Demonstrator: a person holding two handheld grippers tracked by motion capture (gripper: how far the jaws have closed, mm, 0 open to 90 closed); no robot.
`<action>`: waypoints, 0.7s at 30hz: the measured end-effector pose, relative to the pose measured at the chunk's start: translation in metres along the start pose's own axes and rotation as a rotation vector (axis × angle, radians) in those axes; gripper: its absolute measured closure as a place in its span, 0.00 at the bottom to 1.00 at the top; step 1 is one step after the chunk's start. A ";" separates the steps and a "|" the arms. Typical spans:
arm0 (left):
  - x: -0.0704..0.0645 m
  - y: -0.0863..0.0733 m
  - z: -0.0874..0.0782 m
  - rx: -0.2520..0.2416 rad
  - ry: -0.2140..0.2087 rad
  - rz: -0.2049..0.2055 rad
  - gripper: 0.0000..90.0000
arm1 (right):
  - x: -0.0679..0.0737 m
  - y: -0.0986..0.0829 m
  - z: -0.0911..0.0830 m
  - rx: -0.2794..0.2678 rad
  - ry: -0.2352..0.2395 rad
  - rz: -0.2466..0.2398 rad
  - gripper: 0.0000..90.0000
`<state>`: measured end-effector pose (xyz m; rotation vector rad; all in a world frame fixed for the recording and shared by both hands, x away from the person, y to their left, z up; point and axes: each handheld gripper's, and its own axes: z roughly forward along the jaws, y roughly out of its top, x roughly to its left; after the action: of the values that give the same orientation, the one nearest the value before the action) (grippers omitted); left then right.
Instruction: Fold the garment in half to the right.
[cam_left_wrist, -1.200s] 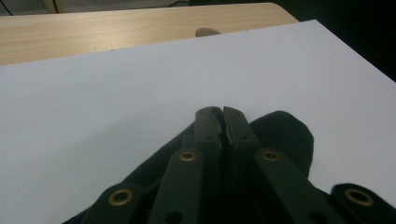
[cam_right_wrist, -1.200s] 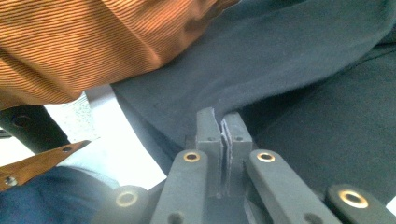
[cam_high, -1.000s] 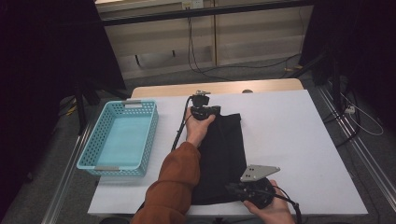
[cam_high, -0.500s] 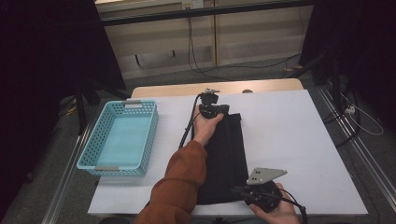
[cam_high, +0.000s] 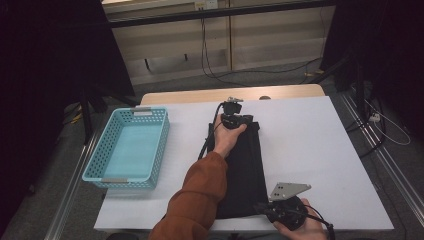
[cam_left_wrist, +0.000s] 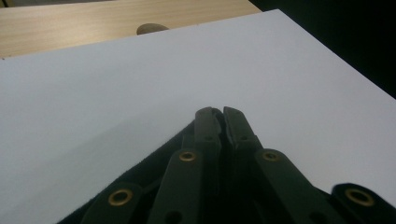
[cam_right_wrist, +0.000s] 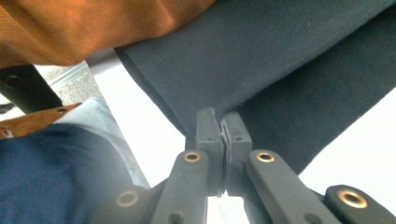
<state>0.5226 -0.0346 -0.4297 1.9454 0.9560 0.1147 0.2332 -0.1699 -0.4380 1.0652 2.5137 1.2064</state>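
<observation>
**Black cloth stretched between two pinches**

Nearest, at the front edge of the desk (cam_high: 325, 150), the right gripper (cam_high: 264, 207) has its fingers (cam_right_wrist: 208, 130) pressed fully together on the near right corner of the black cloth (cam_high: 247, 170); a thin layer of fabric shows clamped between the tips, and the corner lifts off the desk in a small peak. Just left of it, the person's orange sleeve (cam_high: 200, 200) lies across the near part of the cloth.

Further out, the cloth runs as a long dark strip from the front edge toward the middle of the desk, lying mostly flat. At its far end the left gripper (cam_high: 235, 120) sits low on the fabric, its fingers (cam_left_wrist: 208, 135) drawn in until almost touching, with the far edge of the cloth apparently nipped between them.

Judging by how it drapes and peaks, the cloth is soft, light and limp: it should sag wherever unsupported and fold on itself easily. Corners or hemmed edges look like the best holds, with both ends kept taut.

Off to the left stands a blue basket (cam_high: 107, 172), well apart from the cloth.
</observation>
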 end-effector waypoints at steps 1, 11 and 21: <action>-0.001 -0.001 0.001 0.000 -0.006 -0.002 0.94 | -0.001 -0.001 0.001 0.014 -0.002 0.001 0.99; -0.001 -0.003 -0.008 0.006 -0.054 0.003 0.76 | -0.004 -0.006 0.007 0.076 -0.021 -0.008 0.98; 0.011 -0.002 -0.043 -0.025 -0.010 -0.004 0.47 | -0.009 -0.005 0.005 0.056 -0.043 0.033 0.76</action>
<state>0.5097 0.0034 -0.4103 1.9194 0.9472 0.1137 0.2389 -0.1747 -0.4464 1.1379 2.5206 1.1149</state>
